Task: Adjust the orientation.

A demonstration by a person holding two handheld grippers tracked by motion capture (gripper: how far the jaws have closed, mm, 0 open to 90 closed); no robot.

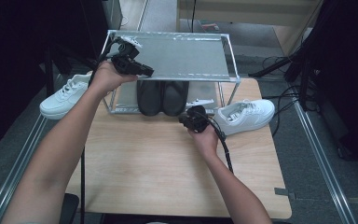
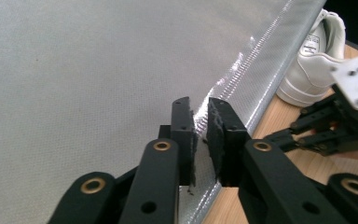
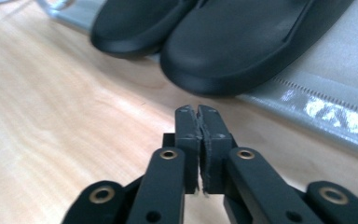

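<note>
The pair of black shoes (image 1: pixel 162 97) sat on the lower shelf of the metal rack (image 1: pixel 228 51), toes toward the person, just ahead of the right gripper (image 1: pixel 187 120). In the right gripper view the toes (image 3: pixel 223 56) lay close beyond the fingers (image 3: pixel 186 135), which were pressed together with nothing between them, low over the counter (image 1: pixel 168 163). The left gripper (image 1: pixel 142 70) hovered above the rack's grey top shelf (image 2: pixel 84 70); its fingers (image 2: pixel 182 130) stood slightly apart, holding nothing. One white sneaker (image 1: pixel 244 115) lay to the right of the right gripper, another (image 1: pixel 65 95) to the left of the rack.
</note>
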